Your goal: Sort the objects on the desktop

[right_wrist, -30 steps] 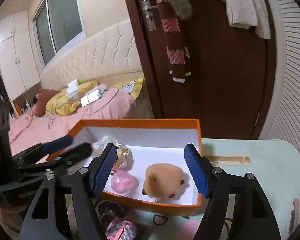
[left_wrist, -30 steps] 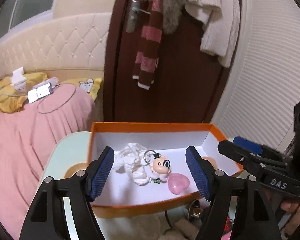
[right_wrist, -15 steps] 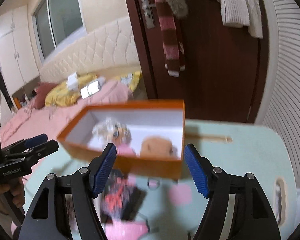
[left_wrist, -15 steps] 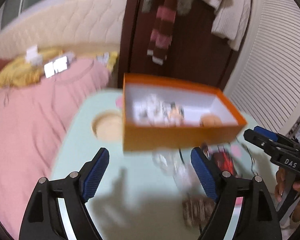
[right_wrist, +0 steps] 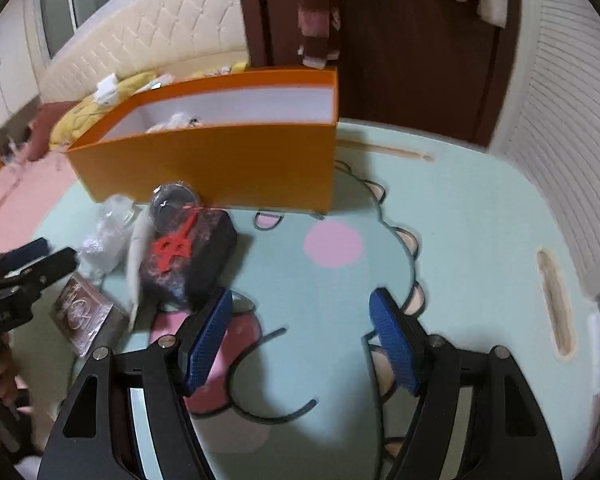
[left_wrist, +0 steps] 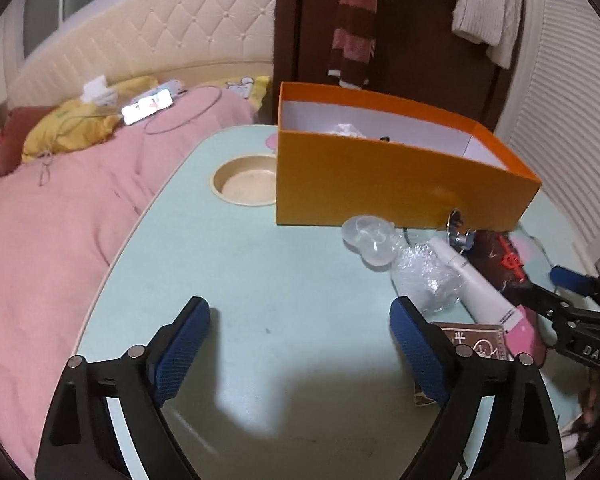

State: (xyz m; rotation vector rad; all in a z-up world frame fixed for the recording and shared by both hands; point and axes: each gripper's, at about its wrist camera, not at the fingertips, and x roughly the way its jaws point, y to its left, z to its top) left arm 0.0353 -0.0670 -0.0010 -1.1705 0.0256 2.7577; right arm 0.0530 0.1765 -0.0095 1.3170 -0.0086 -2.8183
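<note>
An orange box with a white inside stands at the back of the pale green table; it also shows in the right wrist view. Loose objects lie before it: a clear plastic piece, crumpled clear wrap, a white tube, a brown card and a dark packet with a red tower. My left gripper is open and empty above bare table. My right gripper is open and empty, just right of the dark packet.
A round cup recess sits in the table left of the box. A pink-covered bed lies along the table's left edge. A dark door and a slatted wall stand behind and to the right.
Both grippers have pulled back and down from over the box toward the near part of the table. The box's inside has dropped mostly out of sight. Both stay open.
</note>
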